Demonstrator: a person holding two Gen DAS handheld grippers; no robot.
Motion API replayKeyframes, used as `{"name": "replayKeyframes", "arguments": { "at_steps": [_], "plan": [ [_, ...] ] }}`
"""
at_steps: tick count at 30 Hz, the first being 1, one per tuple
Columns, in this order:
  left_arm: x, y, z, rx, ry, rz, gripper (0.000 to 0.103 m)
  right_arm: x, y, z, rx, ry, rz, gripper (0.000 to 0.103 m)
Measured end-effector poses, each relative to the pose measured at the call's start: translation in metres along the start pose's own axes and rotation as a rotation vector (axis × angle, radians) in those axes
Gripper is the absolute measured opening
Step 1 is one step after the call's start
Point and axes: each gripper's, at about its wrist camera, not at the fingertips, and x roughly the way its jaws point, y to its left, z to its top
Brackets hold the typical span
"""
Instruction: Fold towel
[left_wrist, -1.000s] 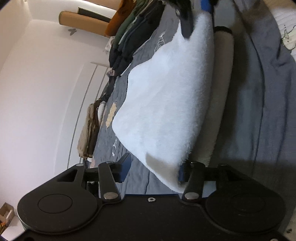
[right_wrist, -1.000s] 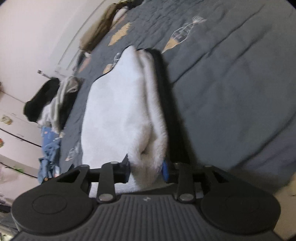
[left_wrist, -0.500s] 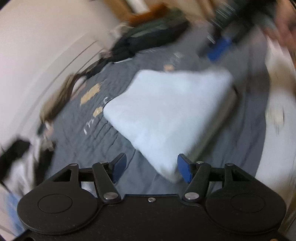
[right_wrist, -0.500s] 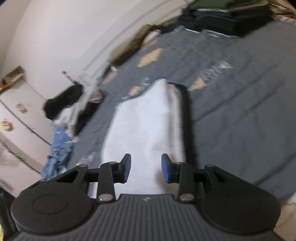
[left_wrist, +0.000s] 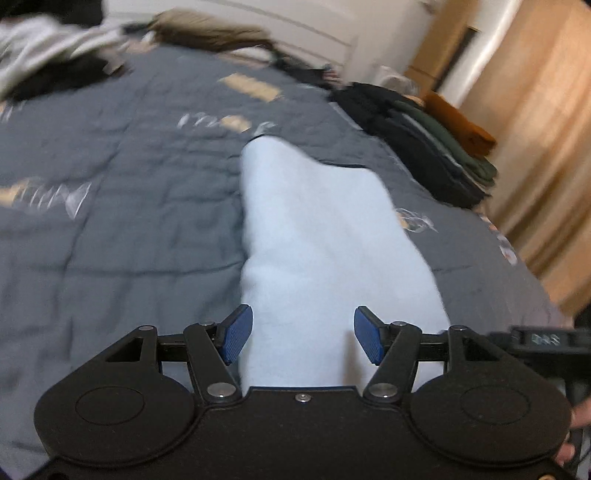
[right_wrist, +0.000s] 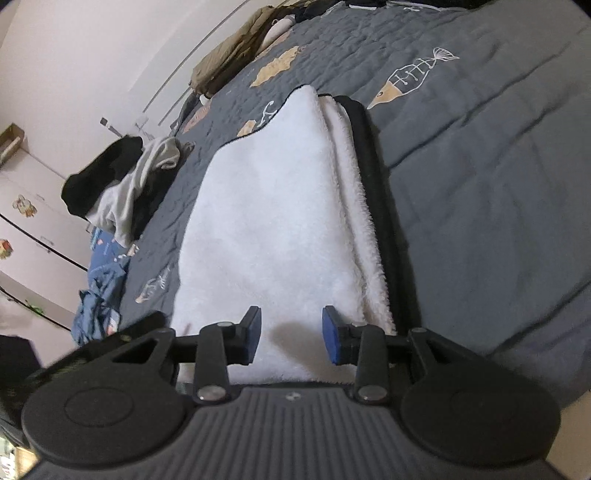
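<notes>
- Both of your grippers have let go since a second ago: then the left pinched a towel corner and the right clamped the folded edge; now the towel (left_wrist: 325, 236) lies flat and both tools hover above its near end.
- Your left gripper (left_wrist: 303, 338) has rolled upright since that frame, and its jaws have just been opening; they stand wide, blue pads (left_wrist: 236, 338) clear of the cloth, nothing between them.
- Your right gripper (right_wrist: 291, 338) is released too, jaws parted less widely, holding nothing.
- Writing: a small display on a black device (left_wrist: 543, 339) at the right edge of the left view shows characters too blurred to read. No brand shows on the towel.
- Edges: in the right view the towel's (right_wrist: 273, 221) right side shows stacked fleecy layers with a dark trim strip (right_wrist: 376, 192) running just beside them; the far end narrows to a rounded corner.
- Open room: bare quilt lies on both sides of the towel, widest to its right in the right view.
- Surface: a grey quilted bedspread (right_wrist: 480, 166) printed with fish skeletons.
- Around it: a folded clothes stack (left_wrist: 436, 147) near the far right in the left view, loose black and grey garments (right_wrist: 118, 184) and blue denim (right_wrist: 99, 291) to the left in the right view, a pale wall (right_wrist: 74, 55), and orange curtains (left_wrist: 546, 129).
</notes>
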Motion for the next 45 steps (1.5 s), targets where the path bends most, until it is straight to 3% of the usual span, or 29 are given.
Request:
{"name": "replayKeyframes", "arguments": {
  "at_steps": [6, 9, 10, 11, 14, 16, 23, 29, 33, 42, 45],
  "plan": [
    [0.012, 0.053, -0.003, -0.31, 0.08, -0.051, 0.061, 0.002, -0.007, 0.001, 0.034, 0.009, 0.014, 0.035],
    [0.008, 0.055, -0.007, -0.281, 0.082, -0.033, 0.061, 0.003, -0.007, 0.002, 0.037, 0.01, 0.015, 0.035],
    [0.005, 0.05, -0.006, -0.228, 0.076, -0.014, 0.061, 0.002, -0.006, 0.002, 0.037, 0.01, 0.016, 0.035],
    [-0.001, 0.036, -0.004, -0.094, 0.056, 0.044, 0.061, 0.002, -0.006, 0.002, 0.038, 0.009, 0.017, 0.035],
    [-0.021, -0.01, -0.01, 0.382, -0.007, 0.212, 0.061, 0.002, -0.005, 0.003, 0.033, 0.013, 0.012, 0.035],
    [-0.032, -0.031, -0.026, 0.663, -0.027, 0.24, 0.062, 0.003, -0.004, 0.003, 0.028, 0.014, 0.005, 0.035],
    [-0.01, -0.048, -0.063, 0.897, 0.027, 0.289, 0.062, 0.004, -0.001, 0.002, 0.014, 0.01, -0.015, 0.035],
    [0.013, -0.048, -0.065, 0.843, -0.005, 0.318, 0.062, 0.006, 0.001, 0.001, 0.004, 0.011, -0.027, 0.035],
    [0.007, -0.039, -0.055, 0.798, -0.022, 0.337, 0.063, 0.007, -0.001, 0.001, 0.005, 0.011, -0.023, 0.035],
    [-0.006, -0.035, -0.053, 0.853, -0.007, 0.352, 0.063, 0.007, -0.002, -0.001, -0.006, 0.015, -0.017, 0.032],
    [-0.012, -0.032, -0.047, 0.808, 0.037, 0.324, 0.063, 0.007, -0.004, 0.0, -0.005, 0.016, -0.02, 0.032]
  ]
}}
